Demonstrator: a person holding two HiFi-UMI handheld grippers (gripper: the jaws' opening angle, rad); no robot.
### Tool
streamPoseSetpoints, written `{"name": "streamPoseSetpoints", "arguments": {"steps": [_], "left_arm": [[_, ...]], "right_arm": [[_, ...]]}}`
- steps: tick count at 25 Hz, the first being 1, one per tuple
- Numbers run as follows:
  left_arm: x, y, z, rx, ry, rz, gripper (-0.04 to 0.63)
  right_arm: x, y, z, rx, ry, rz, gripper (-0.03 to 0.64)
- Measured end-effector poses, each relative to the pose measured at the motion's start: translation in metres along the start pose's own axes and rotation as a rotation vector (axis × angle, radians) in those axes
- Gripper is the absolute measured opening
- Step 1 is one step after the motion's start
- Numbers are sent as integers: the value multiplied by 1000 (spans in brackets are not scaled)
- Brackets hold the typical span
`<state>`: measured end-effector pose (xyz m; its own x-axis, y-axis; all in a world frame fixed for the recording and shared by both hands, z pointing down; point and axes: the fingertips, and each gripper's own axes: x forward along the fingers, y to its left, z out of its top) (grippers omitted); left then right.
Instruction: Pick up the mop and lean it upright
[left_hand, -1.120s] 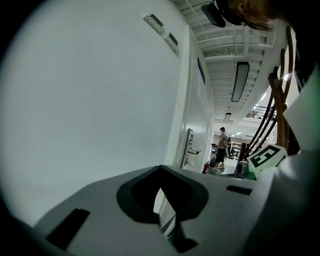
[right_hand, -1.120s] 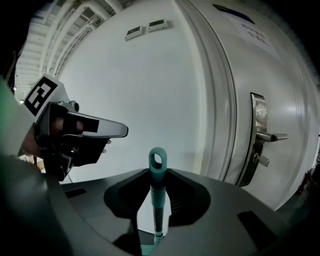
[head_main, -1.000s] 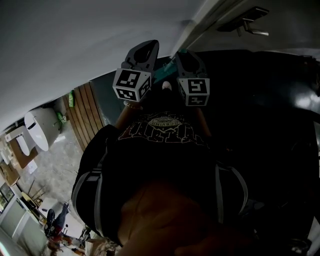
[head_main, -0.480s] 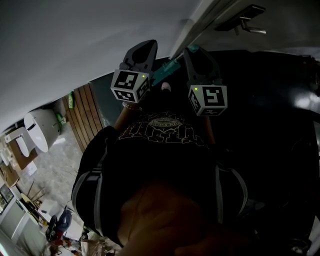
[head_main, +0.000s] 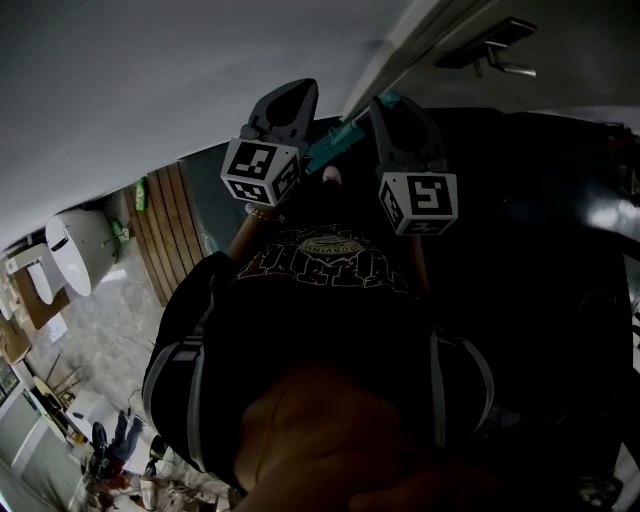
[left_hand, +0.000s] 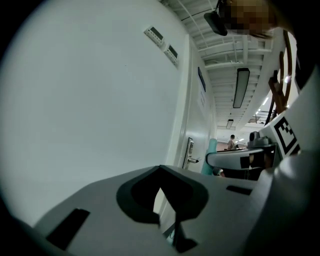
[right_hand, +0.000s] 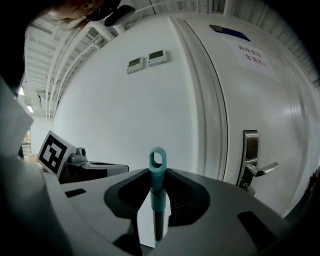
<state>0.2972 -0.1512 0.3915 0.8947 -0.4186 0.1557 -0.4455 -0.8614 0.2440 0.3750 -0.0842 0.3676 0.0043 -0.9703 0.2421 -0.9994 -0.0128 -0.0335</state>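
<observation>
Now the right gripper (right_hand: 159, 176) stands higher than a second ago: in the head view its marker cube (head_main: 420, 203) sits nearer the camera, while the left gripper (left_hand: 160, 169) holds much the same place beside the white wall (head_main: 150, 80). The right gripper's jaws are clamped on the mop (right_hand: 157, 192) just below its teal end, and the hanging loop (right_hand: 157, 159) stands clear above the jaw tips. The left gripper's jaws are drawn together at the tips with nothing between them. In the head view the teal shaft runs slantwise between the two grippers, close to the wall. The mop's head is in no view.

The rise reads as the lift being largely done. The handle is up and near the wall, so what remains is probably to settle its top against the wall and let go. A slip of the unseen lower end is the likely risk.

Count:
- Grippers: two, each with one marker cube; the left one's (head_main: 262, 170) faces the camera.
- Mop: one.
- Door (right_hand: 270, 90): one, with one lever handle (right_hand: 261, 169).
- Small wall panels: two, side by side (right_hand: 135, 64) (right_hand: 158, 57).
</observation>
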Motion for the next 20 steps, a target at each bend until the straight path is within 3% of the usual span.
{"name": "streamPoseSetpoints", "arguments": {"steps": [11, 20], "left_arm": [[-2, 7, -2, -9, -12, 81, 38], [-11, 14, -14, -27, -31, 202, 38]], "right_arm": [[8, 2, -2, -14, 17, 85, 107], [18, 3, -9, -40, 22, 196, 107]]}}
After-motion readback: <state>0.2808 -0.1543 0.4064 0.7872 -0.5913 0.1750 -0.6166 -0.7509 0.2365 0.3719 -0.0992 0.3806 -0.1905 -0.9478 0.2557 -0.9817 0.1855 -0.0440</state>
